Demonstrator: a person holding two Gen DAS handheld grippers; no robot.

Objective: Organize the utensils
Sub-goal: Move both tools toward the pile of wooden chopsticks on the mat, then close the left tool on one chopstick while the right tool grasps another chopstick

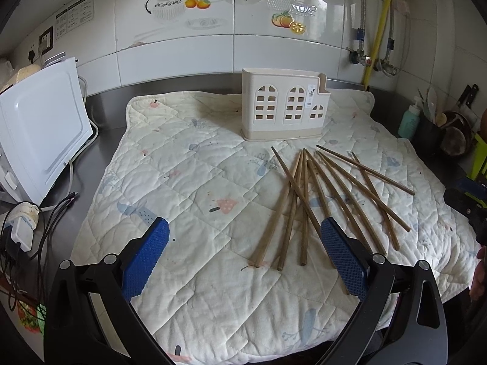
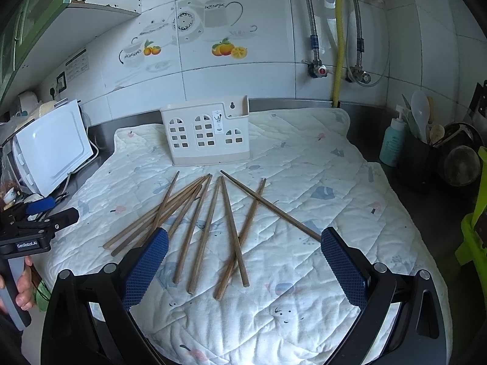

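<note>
Gaping empty, left gripper (image 1: 245, 237) and right gripper (image 2: 245, 248) above chopsticks (image 2: 201, 228); holder (image 2: 207, 133) behind

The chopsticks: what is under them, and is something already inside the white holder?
The chopsticks lie crossed on a quilted cloth; the cloth hides the counter beneath. The holder stands behind them. Its windows show nothing inside, but its walls hide the bottom.

A quilted mat (image 2: 304, 167) covers the steel counter (image 2: 426, 213), a white appliance (image 1: 39, 127) at its side (tilted).
</note>
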